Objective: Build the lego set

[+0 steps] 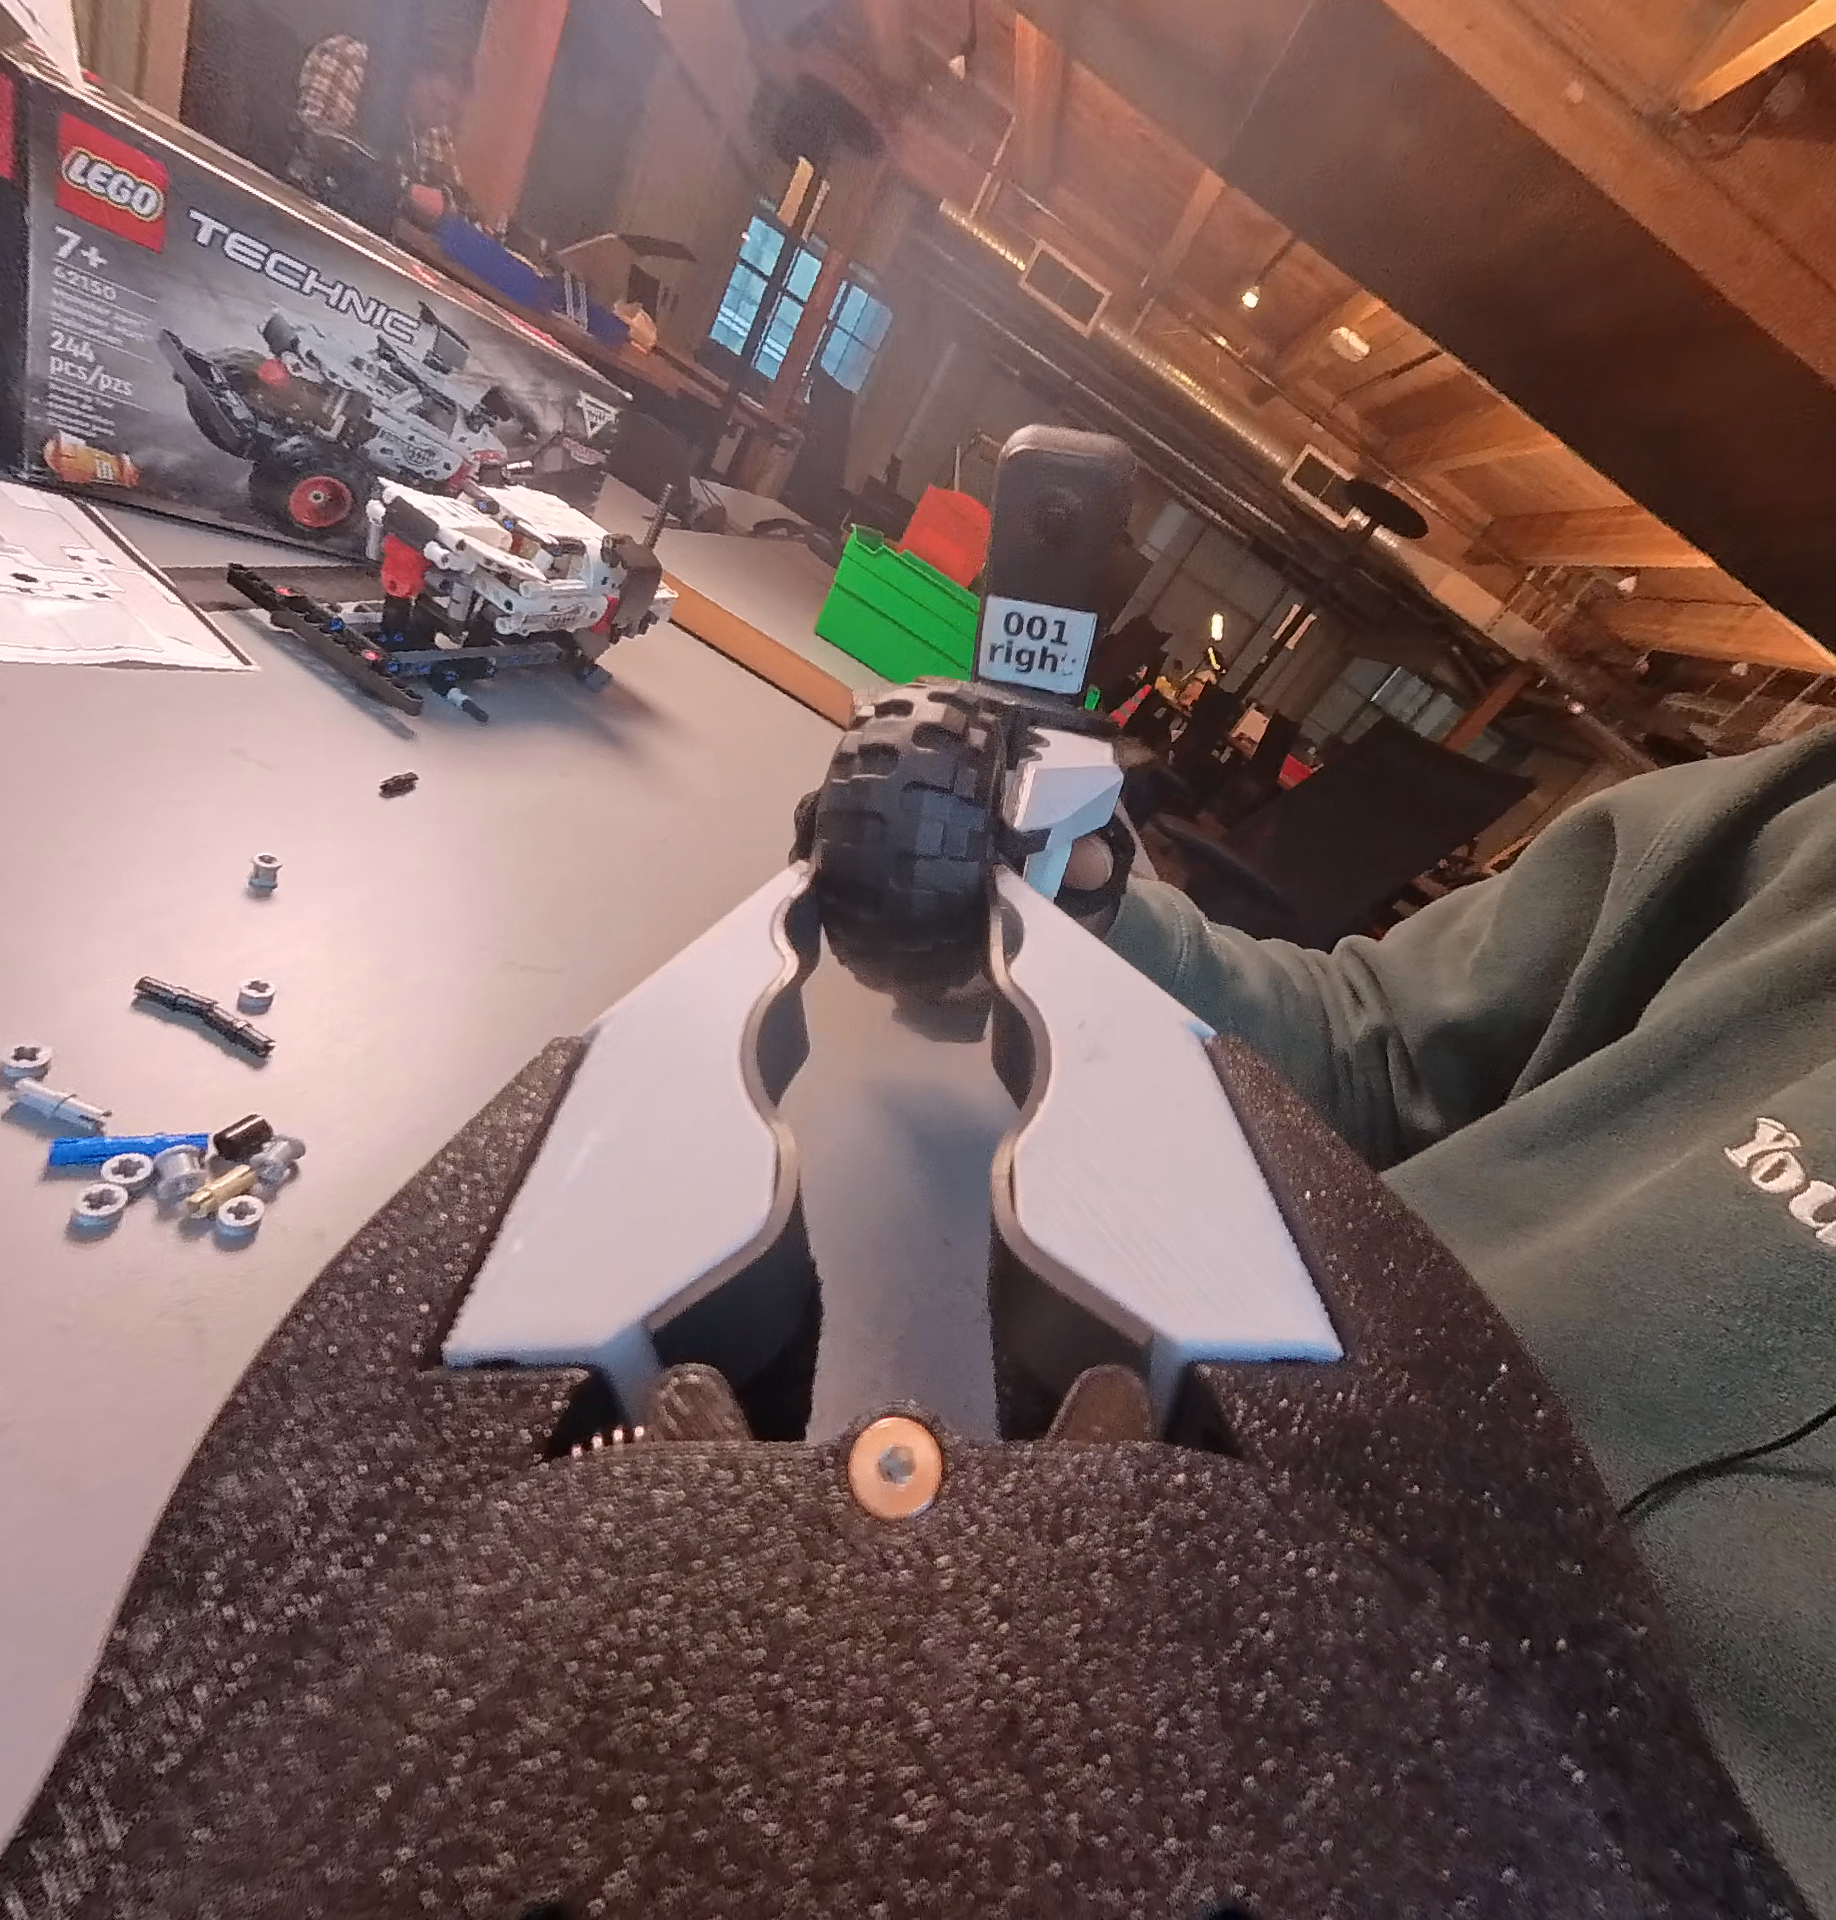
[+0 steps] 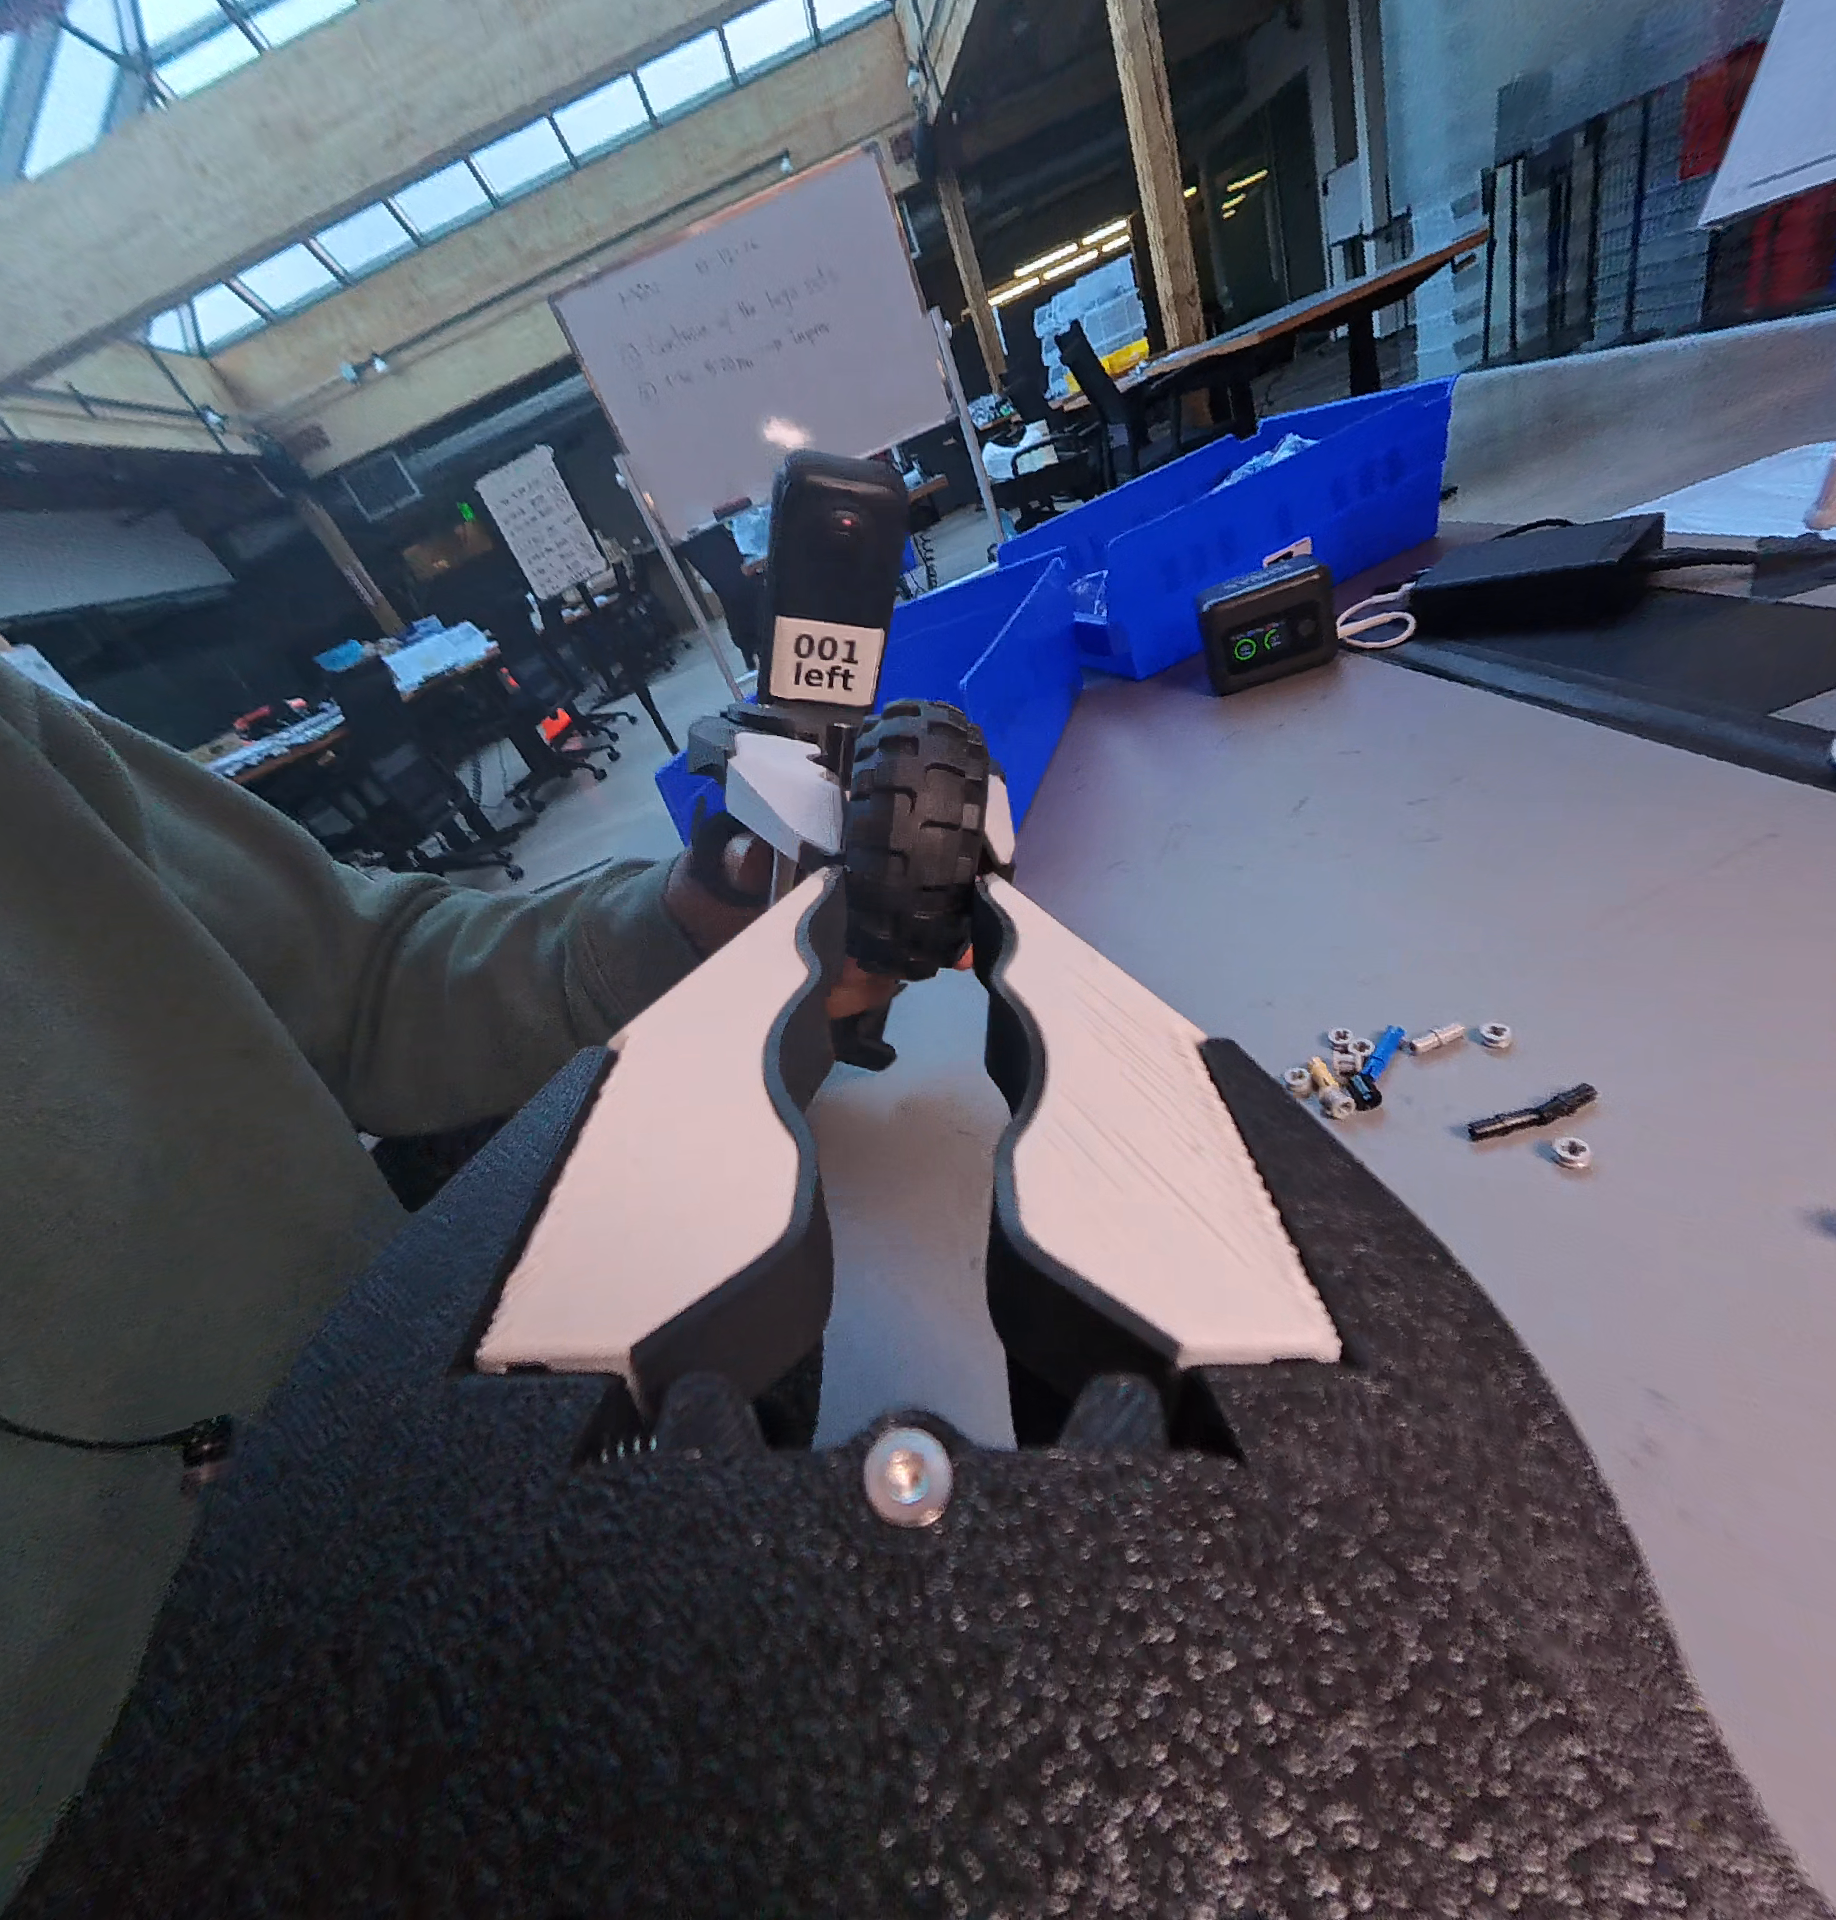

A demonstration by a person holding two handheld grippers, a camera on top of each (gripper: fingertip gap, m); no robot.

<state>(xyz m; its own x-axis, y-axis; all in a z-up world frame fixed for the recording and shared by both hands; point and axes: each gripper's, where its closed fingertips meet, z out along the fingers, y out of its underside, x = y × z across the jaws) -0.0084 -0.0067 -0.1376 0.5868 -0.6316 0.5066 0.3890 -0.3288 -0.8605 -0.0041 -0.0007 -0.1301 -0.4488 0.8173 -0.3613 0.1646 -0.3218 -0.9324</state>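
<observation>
Here the black knobby tire [image 1: 909, 821] is the landmark, held up above the grey table [image 1: 540, 894] between the two hand-held tools. In the left wrist view the left gripper [image 1: 898, 883] has its two grey fingers [image 1: 685, 1039] pressed against the tire's sides, clenched on it. In the right wrist view the right gripper [image 2: 909, 883] meets the same tire [image 2: 919, 831] from the opposite side, its fingertips touching both flanks, so it is also grasping the tire. Just behind the tire in each view sits the other tool, with a black camera [image 1: 1059, 540] bearing a white label standing above it, and a hand in a green sleeve [image 1: 1465, 935] holding it.

On the table to the left of the tire, in the left wrist view, a scatter of small parts [image 1: 166, 1174] lies loose: grey bushes, a blue pin, a tan pin, a black axle connector [image 1: 202, 1013]. A lone grey bush [image 1: 262, 871] and a small black pin [image 1: 399, 782] lie farther along. The same scatter [image 2: 1361, 1070] shows to the right of the tire in the right wrist view.

Beyond the tire to its left stands the partly built white truck [image 1: 509, 582] on a black frame, wheels not fitted. Behind it are the set's box [image 1: 249, 353] and an open instruction sheet [image 1: 72, 582]. A green bin [image 1: 893, 603] sits past the table edge.

In the right wrist view, blue bins [image 2: 1257, 540] and a small black device with a lit screen [image 2: 1267, 636] lie beyond the tire, with a whiteboard [image 2: 758, 332] farther back.
</observation>
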